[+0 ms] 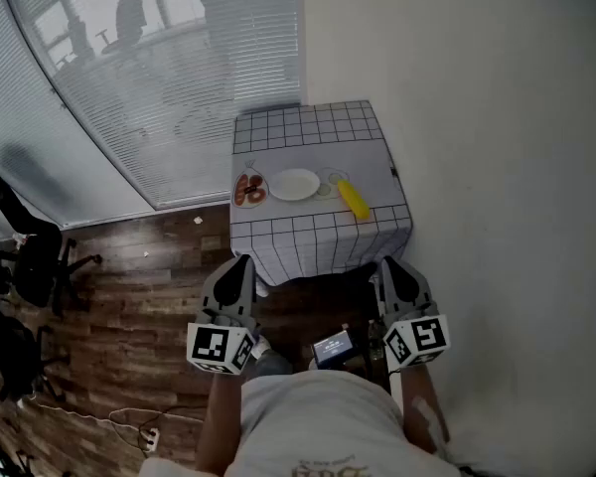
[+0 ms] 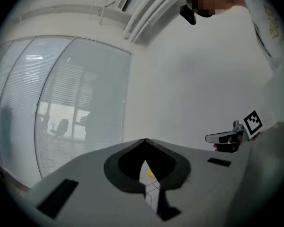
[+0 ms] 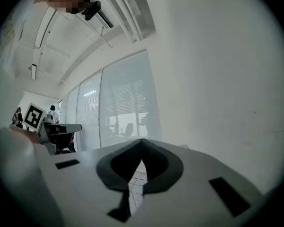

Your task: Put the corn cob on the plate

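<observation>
A yellow corn cob [image 1: 354, 198] lies on a small table with a white checked cloth [image 1: 308, 137], to the right of an empty white plate [image 1: 295, 184]. My left gripper [image 1: 240, 263] and right gripper [image 1: 389, 266] hang level in front of the table's near edge, well short of the corn, both shut with nothing between the jaws. In the left gripper view a sliver of the corn cob [image 2: 150, 173] and the checked cloth [image 2: 153, 190] shows through the gap of the left gripper [image 2: 145, 143]. The right gripper [image 3: 142, 142] view shows only the checked cloth [image 3: 136, 178] through the gap.
A second plate [image 1: 248, 189] with reddish food sits left of the white plate. A white wall [image 1: 497, 117] runs along the right; window blinds [image 1: 159, 78] stand at the left rear. Black office chairs [image 1: 30, 261] stand on the wooden floor at far left.
</observation>
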`<state>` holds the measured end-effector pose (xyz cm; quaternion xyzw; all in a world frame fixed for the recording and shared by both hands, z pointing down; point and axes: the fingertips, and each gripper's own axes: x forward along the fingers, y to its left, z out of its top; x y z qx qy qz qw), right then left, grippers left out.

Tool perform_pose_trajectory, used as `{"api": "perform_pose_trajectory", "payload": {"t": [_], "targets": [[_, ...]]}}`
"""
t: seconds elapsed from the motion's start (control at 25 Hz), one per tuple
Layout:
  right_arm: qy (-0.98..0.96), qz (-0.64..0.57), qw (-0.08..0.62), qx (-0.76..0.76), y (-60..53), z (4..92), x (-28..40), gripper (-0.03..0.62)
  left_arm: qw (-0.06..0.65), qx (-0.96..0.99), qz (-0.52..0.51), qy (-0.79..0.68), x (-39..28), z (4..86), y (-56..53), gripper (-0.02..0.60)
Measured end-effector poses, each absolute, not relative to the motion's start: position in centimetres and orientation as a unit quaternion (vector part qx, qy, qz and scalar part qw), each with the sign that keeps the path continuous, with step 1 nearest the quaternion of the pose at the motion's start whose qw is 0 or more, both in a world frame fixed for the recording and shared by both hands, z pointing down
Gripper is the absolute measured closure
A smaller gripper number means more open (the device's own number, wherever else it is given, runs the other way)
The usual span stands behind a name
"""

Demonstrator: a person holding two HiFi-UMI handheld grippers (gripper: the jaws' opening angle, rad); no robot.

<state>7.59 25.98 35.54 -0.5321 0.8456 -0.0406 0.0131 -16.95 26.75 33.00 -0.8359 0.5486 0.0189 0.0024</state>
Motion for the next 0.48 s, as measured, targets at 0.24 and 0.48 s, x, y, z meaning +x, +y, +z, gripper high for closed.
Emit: {"api": "perform_pose_trajectory", "payload": {"t": [0.24, 0.48], "targets": [[0.854, -0.078, 0.035, -0.513, 26.2, 35.7, 8.2, 0.588, -0.018, -0.835, 0.036, 0.549, -16.4, 32.8, 26.7, 0.575], [0.860, -0.161, 0.111, -0.471, 25.5, 35.8, 8.6, 0.588, -0.027, -0.843, 0.052, 0.535, -15.2, 32.8, 26.5, 0.575]]}}
